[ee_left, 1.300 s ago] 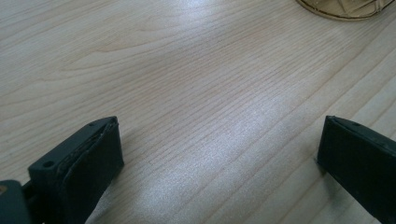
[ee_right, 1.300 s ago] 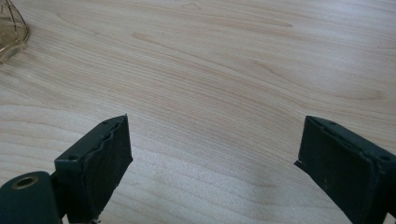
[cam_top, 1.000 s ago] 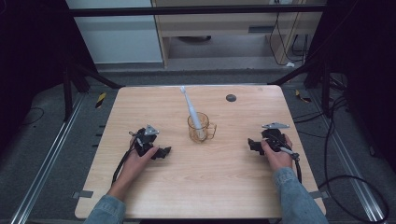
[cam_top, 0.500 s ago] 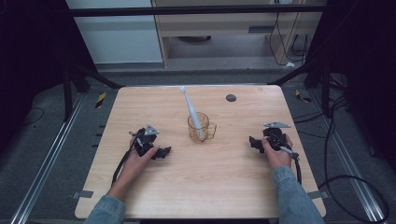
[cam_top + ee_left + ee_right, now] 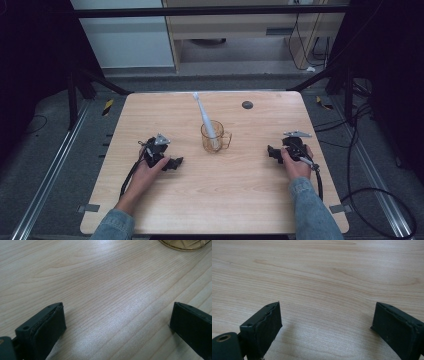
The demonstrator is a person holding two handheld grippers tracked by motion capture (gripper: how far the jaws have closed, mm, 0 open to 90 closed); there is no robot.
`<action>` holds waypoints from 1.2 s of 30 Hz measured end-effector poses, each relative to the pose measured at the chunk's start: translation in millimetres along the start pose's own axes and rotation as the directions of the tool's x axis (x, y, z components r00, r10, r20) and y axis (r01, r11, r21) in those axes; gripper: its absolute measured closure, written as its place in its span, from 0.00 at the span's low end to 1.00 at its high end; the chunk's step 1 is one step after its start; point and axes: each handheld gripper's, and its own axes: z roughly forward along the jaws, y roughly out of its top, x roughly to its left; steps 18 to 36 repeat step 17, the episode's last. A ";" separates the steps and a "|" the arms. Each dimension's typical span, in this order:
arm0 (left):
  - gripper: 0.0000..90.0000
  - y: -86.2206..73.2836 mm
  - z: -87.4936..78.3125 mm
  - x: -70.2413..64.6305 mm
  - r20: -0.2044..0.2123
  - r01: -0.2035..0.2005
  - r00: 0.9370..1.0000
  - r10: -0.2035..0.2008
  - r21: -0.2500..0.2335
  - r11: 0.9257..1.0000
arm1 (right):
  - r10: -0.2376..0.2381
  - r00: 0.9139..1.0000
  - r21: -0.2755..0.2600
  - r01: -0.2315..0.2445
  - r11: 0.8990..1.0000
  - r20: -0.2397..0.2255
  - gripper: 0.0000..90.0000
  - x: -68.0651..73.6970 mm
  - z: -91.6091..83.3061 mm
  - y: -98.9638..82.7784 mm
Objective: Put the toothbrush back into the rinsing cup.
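A clear amber glass mug (image 5: 214,137) stands at the middle of the wooden table (image 5: 210,195), with a pale blue toothbrush (image 5: 204,116) leaning in it, its handle pointing to the far side. My left gripper (image 5: 175,163) rests on the table left of the mug, jaws wide open over bare wood (image 5: 117,322); the mug's base (image 5: 185,243) shows at the top edge of the left gripper view. My right gripper (image 5: 272,152) lies right of the mug, also open, with nothing between its jaws (image 5: 325,330).
A small dark round disc (image 5: 247,105) lies near the table's far edge. Metal rails and cables run along the floor on both sides. A cabinet stands beyond the table.
The right hand and its gripper have shifted slightly; the left hand, mug and toothbrush have stayed put.
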 end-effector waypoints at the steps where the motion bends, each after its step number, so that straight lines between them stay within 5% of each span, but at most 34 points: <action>1: 0.00 0.0 0.0 0.0 0.000 0.000 1.000 0.000 0.000 1.000 | 0.000 1.000 0.000 0.000 1.000 0.000 0.10 0.0 0.0 0.0; 5: 0.00 0.0 0.0 0.0 0.000 0.000 1.000 0.000 0.000 1.000 | 0.010 1.000 0.004 -0.011 1.000 0.009 0.10 -0.6 2.2 0.3; 7: 0.00 0.0 0.0 0.0 0.000 0.000 1.000 0.000 0.000 1.000 | -0.011 1.000 0.011 0.011 1.000 0.020 0.10 0.3 2.8 0.3; 8: 0.00 0.0 0.0 -0.1 0.000 0.000 1.000 0.000 0.000 1.000 | -0.064 0.998 0.028 0.064 0.998 0.026 0.09 3.1 3.6 0.3; 15: 0.00 0.0 0.0 -0.1 -0.001 -0.001 1.000 0.001 0.000 1.000 | -0.050 0.998 0.037 0.049 0.998 0.029 0.04 2.1 4.6 0.3; 16: 0.00 -0.1 -0.1 0.0 -0.001 -0.002 1.000 0.002 0.000 1.000 | -0.012 0.998 0.050 0.009 0.999 0.067 0.00 3.4 5.2 0.5; 36: 0.00 -0.1 -0.1 0.0 -0.001 -0.002 1.000 0.002 0.000 1.000 | -0.012 0.998 0.050 0.009 0.999 0.067 0.00 3.4 5.2 0.5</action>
